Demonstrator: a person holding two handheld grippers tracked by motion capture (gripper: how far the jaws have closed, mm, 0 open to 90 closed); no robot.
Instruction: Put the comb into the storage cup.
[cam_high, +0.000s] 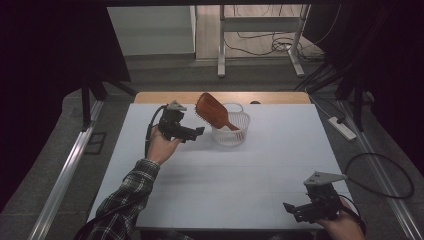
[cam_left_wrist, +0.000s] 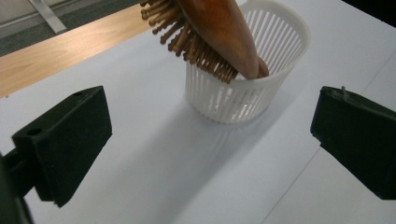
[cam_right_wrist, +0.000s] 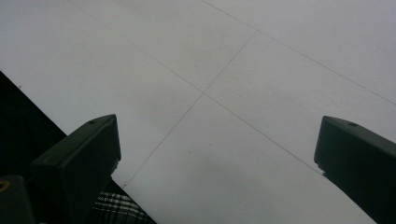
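- Brown wooden paddle hairbrush (cam_high: 212, 111): handle down in the white slatted plastic basket (cam_high: 231, 134), far worktop (cam_high: 210, 180); placement seemingly done.
- Left gripper (cam_high: 199, 131): fingers spread, empty, beside basket.
- Right gripper (cam_high: 289, 209): fingers spread, empty, near edge.

White table (cam_high: 210, 185) bears a white basket (cam_high: 231, 131).

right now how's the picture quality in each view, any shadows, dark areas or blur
High view: dim overall, black surroundings at left and right, the white table evenly lit, no glare. Left gripper view: sharp, the basket with the hairbrush in it casts a soft shadow toward the camera; jaws read as flat black blocks. Right gripper view: greyish and dull, faint seam lines on the table crisp, no blur.
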